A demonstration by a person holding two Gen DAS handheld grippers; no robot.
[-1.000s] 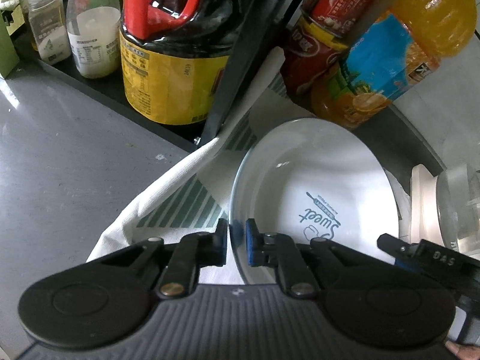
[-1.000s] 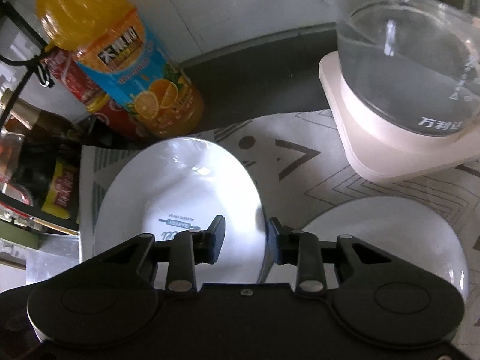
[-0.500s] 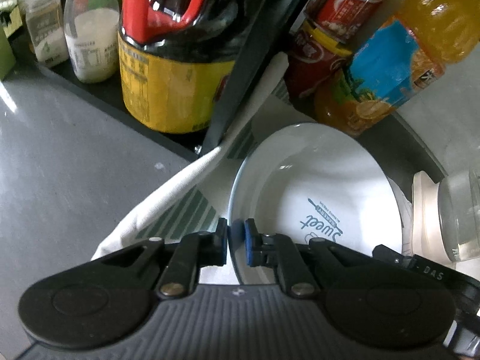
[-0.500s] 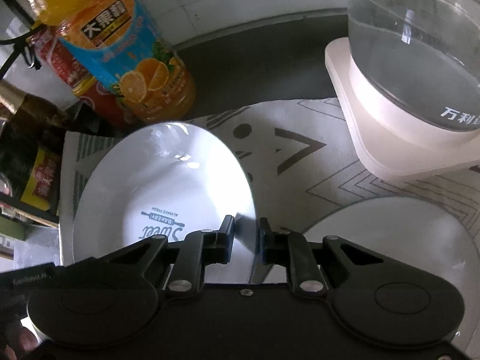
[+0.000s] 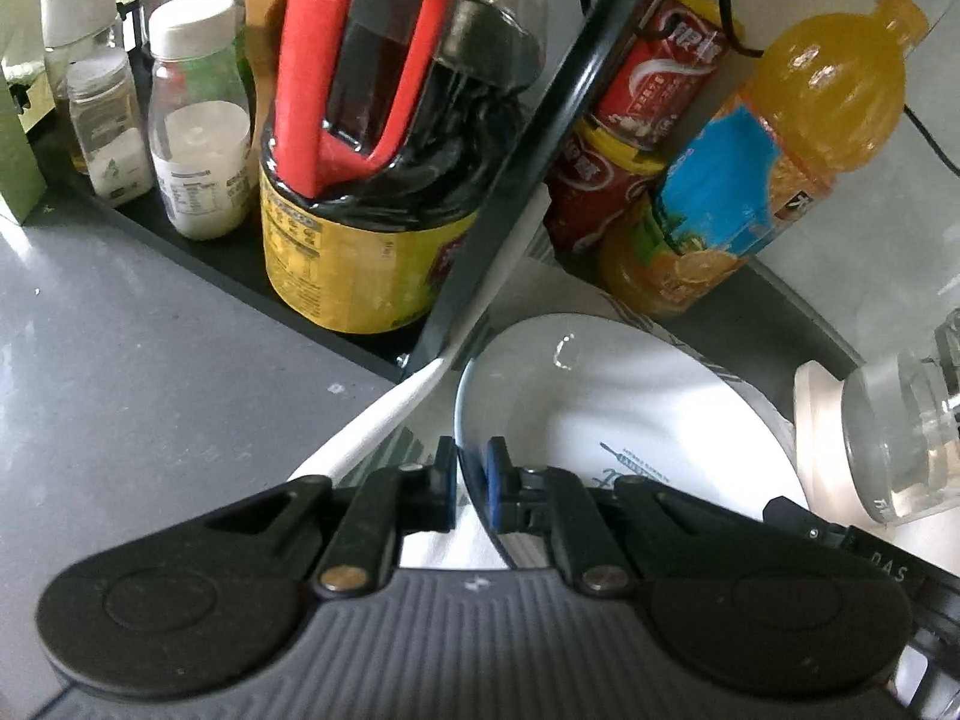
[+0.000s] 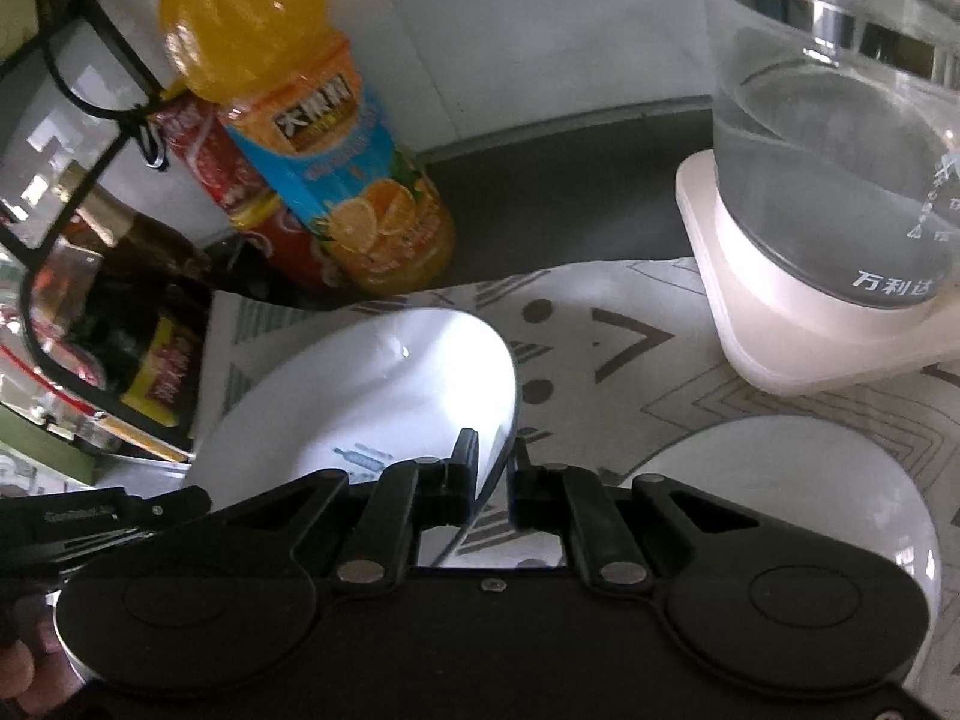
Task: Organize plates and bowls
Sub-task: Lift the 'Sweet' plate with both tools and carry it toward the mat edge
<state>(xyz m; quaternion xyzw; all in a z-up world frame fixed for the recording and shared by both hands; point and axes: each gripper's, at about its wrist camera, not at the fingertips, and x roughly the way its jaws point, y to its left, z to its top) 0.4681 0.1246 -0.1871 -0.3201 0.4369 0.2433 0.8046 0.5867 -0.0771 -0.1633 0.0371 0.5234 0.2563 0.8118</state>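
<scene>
We've got the printed plate (image 5: 630, 420) pinched from both sides: left gripper (image 5: 471, 483) nearly closed on its rim at approx 9 o'clock of the plate, right gripper (image 6: 493, 483) nearly closed on the rim at approx 3 o'clock. Both pairs of jaws show only a thin gap w/ the rim edge between them. Plate looks tilted, its far edge up, so we judge we're mid-lift.

Second plate (image 6: 780, 480) lies flat on the patterned cloth (image 6: 630, 348), at 4 o'clock of the held one in the right wrist view. Likely step: carry the held plate over & stack it there. That needs both grips kept level w/ each other, plate brought to flat before lowering, and release only once it's seated.

Surface & room: grey counter (image 5: 150, 330), cloth on top. At 12 o'clock an orange juice bottle (image 6: 336, 168) and red cans (image 5: 648, 90); a dark sauce jug (image 5: 372, 210) on a black rack (image 5: 528, 150) at 10 o'clock; glass kettle (image 6: 840, 150) on its white base at 2 o'clock. Tight space, so bottles could get knocked.
</scene>
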